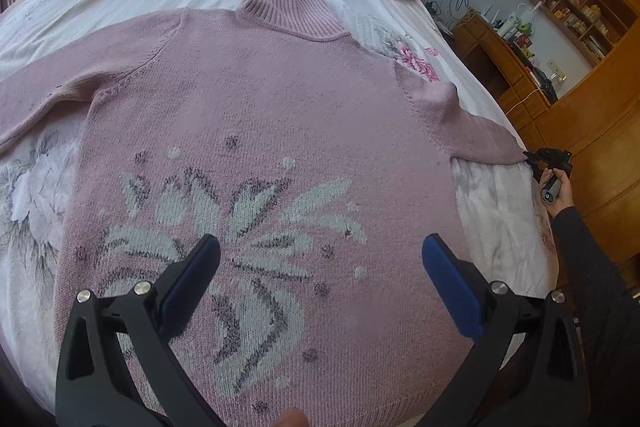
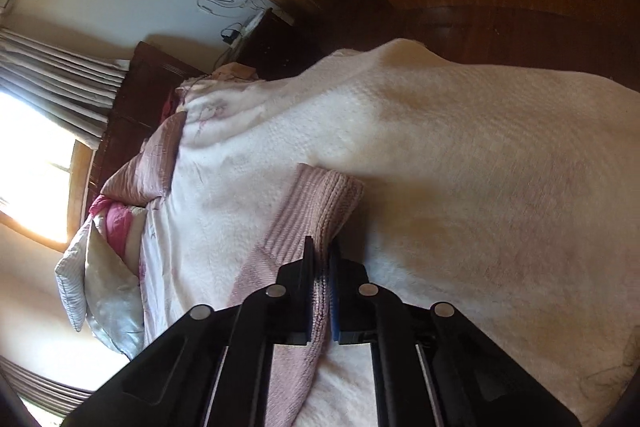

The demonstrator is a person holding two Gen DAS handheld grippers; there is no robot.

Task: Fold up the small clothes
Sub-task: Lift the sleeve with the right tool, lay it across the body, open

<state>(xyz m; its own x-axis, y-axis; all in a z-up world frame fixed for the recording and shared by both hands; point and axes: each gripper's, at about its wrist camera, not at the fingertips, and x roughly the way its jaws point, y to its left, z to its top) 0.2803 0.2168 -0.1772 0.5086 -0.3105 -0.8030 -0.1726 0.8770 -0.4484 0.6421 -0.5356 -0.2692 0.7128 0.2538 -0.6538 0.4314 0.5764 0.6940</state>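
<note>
Pink sweater [image 1: 260,115] lies flat on bed [image 1: 496,211], unfolded. Right gripper [image 2: 320,259] pinches sleeve cuff [image 2: 320,199]; left gripper [image 1: 320,259] hovers spread. Folding barely begun.

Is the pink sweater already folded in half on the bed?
No, the pink sweater lies spread flat on the bed, front up, both sleeves stretched out sideways.

pink knitted sweater [image 1: 256,99], matt and slightly fuzzy, with ribbed collar [image 1: 288,7] and ribbed cuff [image 2: 316,203]. soft printed cotton bedspread [image 1: 492,203], textured weave in right wrist view. matt black plastic on left gripper [image 1: 320,267] and right gripper [image 2: 322,259], blue rubbery pads [image 1: 448,283], shiny metal rivets [image 1: 141,287]. glossy varnished wood wardrobe [image 1: 600,131]. satin-sheen pillow [image 2: 108,291].
</note>
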